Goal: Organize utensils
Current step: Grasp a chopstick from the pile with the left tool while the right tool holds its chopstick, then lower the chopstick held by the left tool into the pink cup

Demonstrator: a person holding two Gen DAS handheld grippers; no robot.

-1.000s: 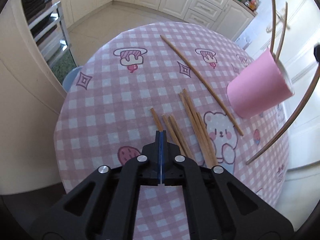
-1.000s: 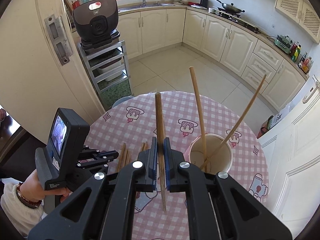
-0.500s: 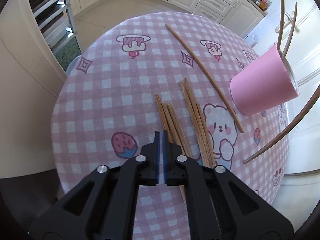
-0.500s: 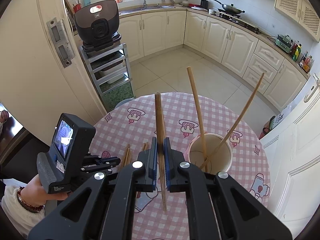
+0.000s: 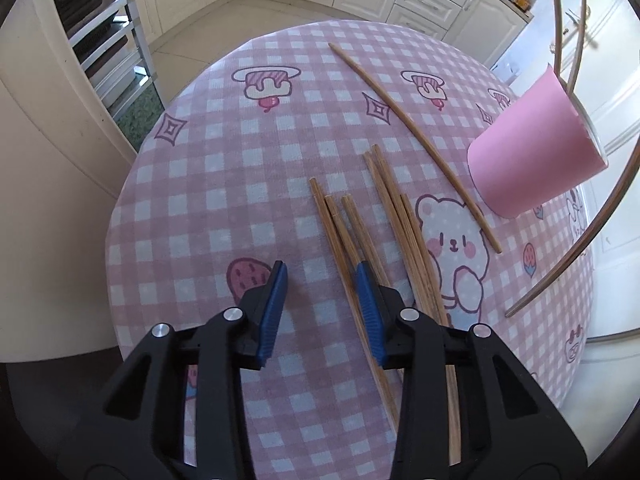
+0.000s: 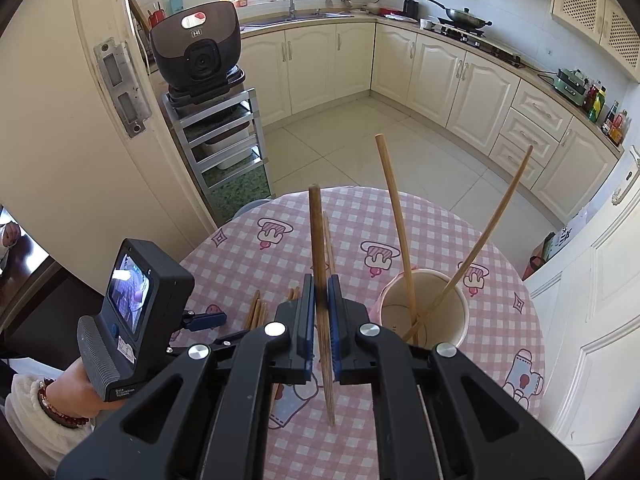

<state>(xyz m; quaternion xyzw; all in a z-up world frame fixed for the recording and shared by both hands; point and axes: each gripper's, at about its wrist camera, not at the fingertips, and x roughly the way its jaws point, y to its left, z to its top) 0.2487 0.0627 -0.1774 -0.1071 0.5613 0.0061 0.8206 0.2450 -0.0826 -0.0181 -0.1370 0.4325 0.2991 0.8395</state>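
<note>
Chopsticks are the story here: a loose bunch of dark chopsticks [image 5: 360,236] lies on the checked counter [image 5: 208,184] just ahead of the left gripper [image 5: 322,300], with one long pale stick [image 5: 416,136] stretching past them toward the pink cup [image 5: 528,152]. That cup stands near the counter's far side with two pale sticks [image 6: 396,236] already leaning in it. The left fingers [image 5: 276,300] have just been opening and stand apart over bare cloth, nothing between them, the nearest chopstick running under the right-hand pad. Over on the other side, the right gripper [image 6: 320,320] is clamped on a single dark chopstick [image 6: 318,264], held nearly upright, beside the cup. The risks, as I read it: the left fingers could come down across several sticks at once and scatter the bunch or lift two crossed. And the light paper cup, already loaded with leaning sticks, could tip if the held chopstick knocks its rim on the way in.
</note>
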